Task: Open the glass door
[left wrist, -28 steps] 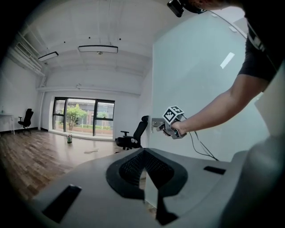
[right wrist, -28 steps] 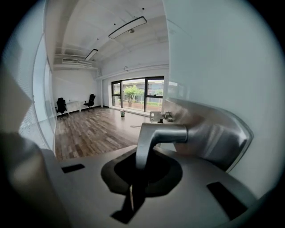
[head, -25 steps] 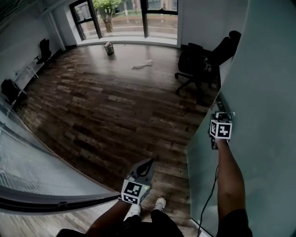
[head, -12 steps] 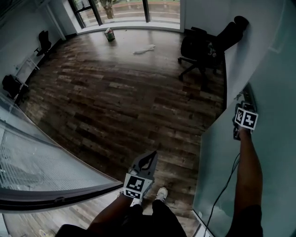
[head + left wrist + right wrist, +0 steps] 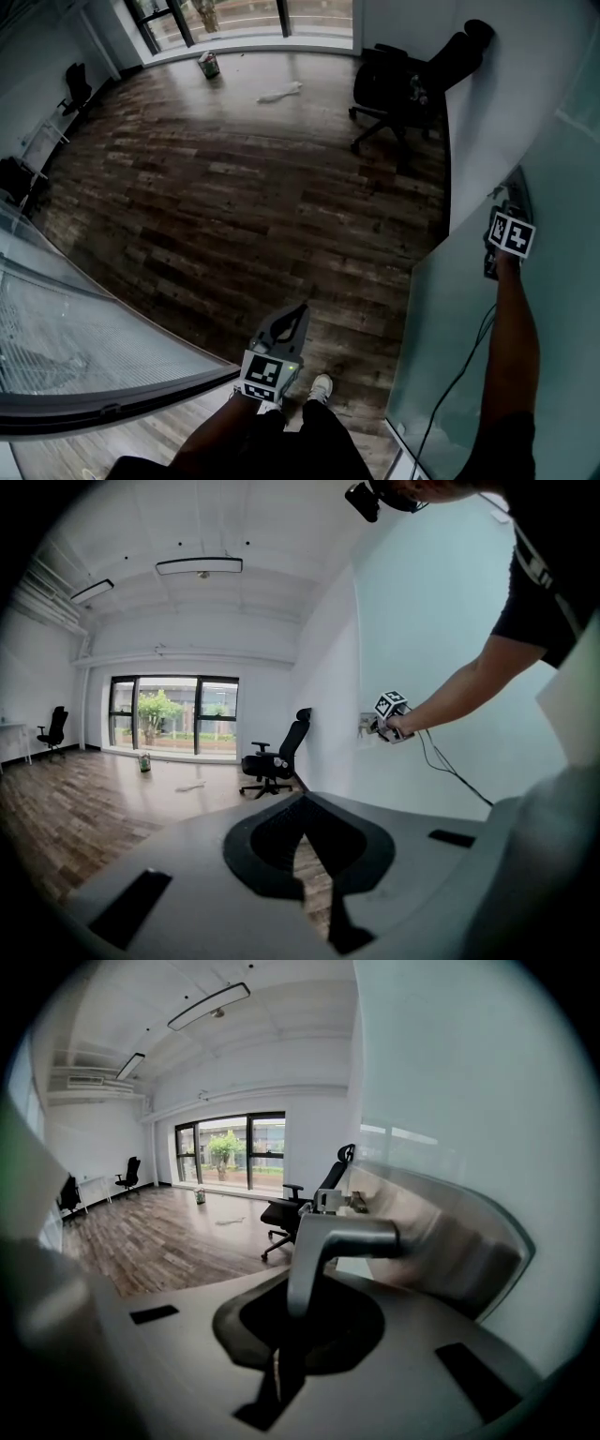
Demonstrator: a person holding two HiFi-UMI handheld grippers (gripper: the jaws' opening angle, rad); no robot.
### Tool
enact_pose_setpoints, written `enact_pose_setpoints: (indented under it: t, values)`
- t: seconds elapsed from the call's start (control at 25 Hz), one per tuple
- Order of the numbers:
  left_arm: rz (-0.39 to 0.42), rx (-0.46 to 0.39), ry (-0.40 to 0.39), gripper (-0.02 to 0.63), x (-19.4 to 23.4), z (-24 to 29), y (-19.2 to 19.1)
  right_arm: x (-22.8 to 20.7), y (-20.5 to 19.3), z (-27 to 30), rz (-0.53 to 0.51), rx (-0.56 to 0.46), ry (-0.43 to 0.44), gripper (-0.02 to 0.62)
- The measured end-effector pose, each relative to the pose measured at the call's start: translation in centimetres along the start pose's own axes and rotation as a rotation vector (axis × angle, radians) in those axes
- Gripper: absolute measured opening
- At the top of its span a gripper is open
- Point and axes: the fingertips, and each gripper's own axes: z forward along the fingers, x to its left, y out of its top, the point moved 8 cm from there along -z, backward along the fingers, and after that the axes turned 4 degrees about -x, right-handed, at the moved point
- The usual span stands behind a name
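The frosted glass door (image 5: 459,319) stands at the right, swung partly open, its edge towards the room. My right gripper (image 5: 503,208) is at the door's metal lever handle (image 5: 342,1239), and its jaws are shut on the lever's downturned end. The handle's metal plate (image 5: 450,1241) sits on the glass (image 5: 450,1091). From the left gripper view the right gripper (image 5: 386,726) shows at the door at arm's length. My left gripper (image 5: 298,314) hangs low in front of the person's legs, shut and holding nothing, its fingertips (image 5: 302,829) closed together.
A black office chair (image 5: 394,84) stands by the white wall beyond the door. A curved glass partition (image 5: 75,356) runs along the left. A can (image 5: 208,64) and a white cloth (image 5: 279,92) lie near the windows. A cable (image 5: 450,394) hangs from the right arm.
The door's edge and my right gripper on the handle have swung to the right, widening the gap. The left gripper has shifted only slightly and stays shut.
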Motion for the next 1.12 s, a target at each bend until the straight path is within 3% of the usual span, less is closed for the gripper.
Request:
enact_pose_setpoints:
  t: [0.24,0.4,0.6,0.72,0.8,0.96,1.12]
  values:
    - [-0.001,0.019,-0.030,-0.002,-0.7,0.9,0.8,-2.0,0.2,0.1,-0.006,0.066,-0.005,0.015]
    - [-0.042,-0.017,-0.032,-0.002,-1.1,1.3,0.7,-2.3,0.7,-0.3,-0.045,0.163,-0.003,0.015]
    - [0.007,-0.015,-0.030,-0.002,-0.4,0.5,1.2,-2.7,1.8,-1.0,-0.025,0.309,0.046,0.017]
    - [0.011,-0.024,-0.006,-0.002,0.2,-0.6,1.6,-2.5,2.4,-2.3,0.000,0.329,0.088,0.094]
    - [0.003,-0.035,0.006,-0.002,0.4,-1.7,1.8,-2.4,2.9,-4.6,-0.018,0.248,0.044,0.140]
    - [-0.033,-0.044,0.011,-0.002,0.1,-3.7,1.9,-1.1,2.7,-11.3,-0.079,0.000,-0.092,0.138]
    - [-0.048,-0.046,-0.013,-0.002,-1.2,-5.6,1.9,2.8,0.0,-19.4,-0.030,-0.200,-0.073,0.138]
